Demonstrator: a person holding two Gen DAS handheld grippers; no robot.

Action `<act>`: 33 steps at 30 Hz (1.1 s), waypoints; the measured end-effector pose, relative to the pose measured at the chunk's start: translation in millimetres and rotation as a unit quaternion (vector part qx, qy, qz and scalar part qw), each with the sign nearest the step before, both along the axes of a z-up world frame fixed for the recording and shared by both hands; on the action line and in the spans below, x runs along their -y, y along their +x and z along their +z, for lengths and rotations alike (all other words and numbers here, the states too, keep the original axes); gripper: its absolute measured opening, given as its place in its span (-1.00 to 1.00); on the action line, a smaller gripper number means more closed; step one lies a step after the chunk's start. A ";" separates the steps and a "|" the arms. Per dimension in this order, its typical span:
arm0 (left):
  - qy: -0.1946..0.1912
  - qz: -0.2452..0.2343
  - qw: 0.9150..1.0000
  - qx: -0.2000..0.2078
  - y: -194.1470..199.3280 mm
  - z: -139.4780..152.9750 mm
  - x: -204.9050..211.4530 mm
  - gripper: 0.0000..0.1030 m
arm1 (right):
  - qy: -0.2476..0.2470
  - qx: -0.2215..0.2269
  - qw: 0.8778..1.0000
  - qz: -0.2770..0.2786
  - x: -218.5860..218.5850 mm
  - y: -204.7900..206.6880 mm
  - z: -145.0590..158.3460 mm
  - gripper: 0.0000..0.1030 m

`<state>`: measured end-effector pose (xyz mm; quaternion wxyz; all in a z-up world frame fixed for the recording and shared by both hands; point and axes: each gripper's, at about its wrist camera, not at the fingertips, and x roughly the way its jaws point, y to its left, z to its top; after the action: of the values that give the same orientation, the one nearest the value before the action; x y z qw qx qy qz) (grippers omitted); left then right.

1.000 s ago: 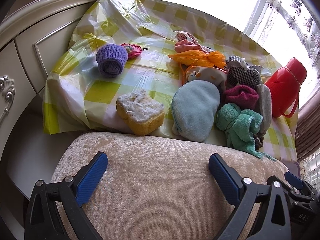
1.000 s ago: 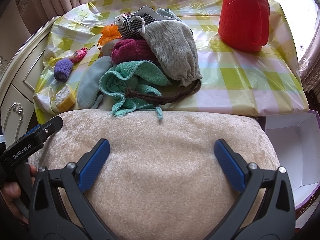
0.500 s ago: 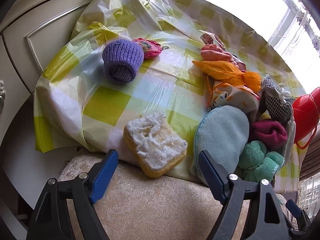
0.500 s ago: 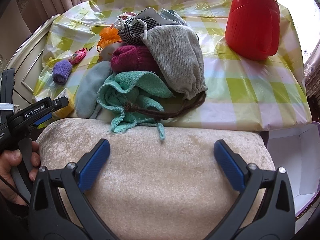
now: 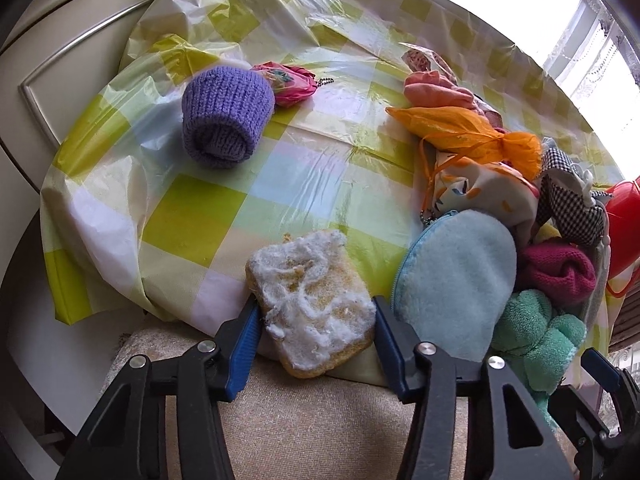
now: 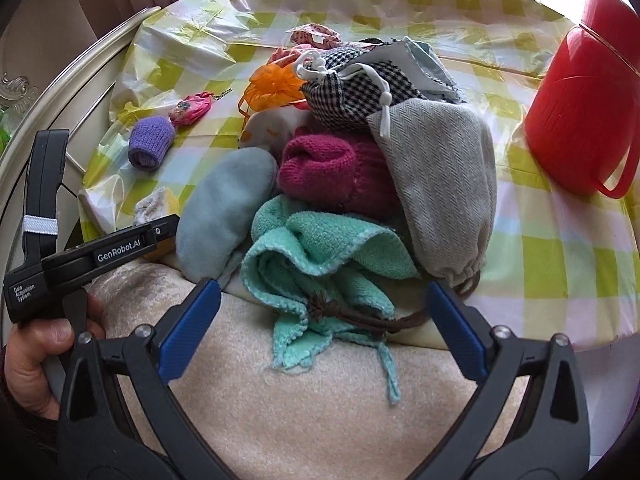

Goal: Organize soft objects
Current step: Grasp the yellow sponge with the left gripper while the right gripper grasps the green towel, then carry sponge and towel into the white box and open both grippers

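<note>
So the left gripper (image 5: 316, 320) has its blue pads on either side of the yellow sponge (image 5: 314, 300), the one with the fuzzy white top, and they're touching both its sides. It looks clamped on it. The sponge sits right at the near edge of the checked plastic tablecloth (image 5: 192, 216), hanging a bit over the beige velvet cushion (image 5: 320, 420).

Further back on the cloth there's a rolled purple knit sock (image 5: 226, 118) with a small pink pouch (image 5: 290, 80) touching it from behind. Just right of the sponge lies a light blue fuzzy pouch (image 5: 454, 280), and that's the start of the big pile: orange organza bag (image 5: 460, 128), magenta knit piece (image 6: 332, 168), teal towel (image 6: 320, 264), checkered drawstring bag (image 6: 352, 88) and a grey herringbone bag (image 6: 444, 184) draped over the top.

The right gripper (image 6: 324, 328) hangs over the cushion with its jaws wide apart, holding nothing, the teal towel's front edge sitting between the tips. A red plastic jug (image 6: 580, 108) stands well apart on the right side of the cloth.
</note>
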<state>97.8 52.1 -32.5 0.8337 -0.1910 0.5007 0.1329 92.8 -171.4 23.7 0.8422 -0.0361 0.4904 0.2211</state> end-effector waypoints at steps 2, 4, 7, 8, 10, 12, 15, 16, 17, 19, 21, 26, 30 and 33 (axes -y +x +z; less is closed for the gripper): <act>-0.002 -0.001 1.000 0.003 -1.0 0.3 -0.1 0.04 | -0.006 -0.004 1.000 0.007 -9.2 6.5 -2.7 0.94; -0.004 -0.001 1.000 0.005 -2.3 0.5 -0.1 0.04 | -0.013 -0.020 1.000 0.015 -16.0 13.9 -9.3 0.69; -0.003 0.000 1.000 0.012 -5.4 2.2 0.2 0.04 | -0.024 -0.057 0.998 0.021 -26.1 25.5 -24.8 0.43; -0.002 0.001 1.000 0.015 -6.8 3.3 0.5 0.03 | -0.023 -0.064 0.997 0.022 -27.6 27.9 -28.6 0.37; 0.004 0.001 1.000 0.023 -10.0 6.8 2.1 0.02 | -0.020 -0.065 0.998 0.018 -27.3 30.2 -30.6 0.14; 0.011 0.003 0.999 0.033 -14.6 11.0 4.3 0.01 | 0.003 -0.064 0.997 0.031 -24.8 27.4 -28.5 0.02; 0.025 0.011 0.998 0.052 -21.7 19.7 6.7 -0.01 | 0.033 -0.055 0.997 0.053 -22.5 18.8 -22.5 -0.02; 0.030 0.014 0.998 0.059 -24.6 22.9 7.4 -0.01 | 0.044 -0.048 0.996 0.059 -21.7 16.0 -19.1 -0.02; 0.035 0.016 0.997 0.065 -26.9 26.0 8.3 -0.01 | 0.054 -0.040 0.996 0.064 -20.2 12.8 -15.5 -0.02; 0.045 0.021 0.996 0.077 -31.8 32.4 10.3 -0.02 | 0.074 -0.024 0.994 0.075 -18.8 6.3 -6.9 -0.02; 0.058 0.023 0.994 0.095 -37.1 40.5 13.5 -0.03 | 0.094 -0.001 0.992 0.079 -14.7 0.0 1.7 -0.02; 0.076 0.019 0.988 0.133 -47.1 56.9 26.2 -0.04 | 0.134 0.052 0.987 0.074 1.1 -14.0 24.3 -0.02; 0.078 0.006 0.984 0.162 -54.2 69.2 38.5 -0.04 | 0.146 0.073 0.985 0.060 17.4 -23.1 37.1 -0.02; 0.078 -0.015 0.982 0.174 -56.9 75.3 53.2 -0.04 | 0.151 0.090 0.984 0.033 38.8 -26.8 47.0 -0.02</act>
<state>40.9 -1.1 42.8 0.9224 -0.1386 0.3387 0.1237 66.0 -210.2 70.7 0.8711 0.0555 0.3721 0.3158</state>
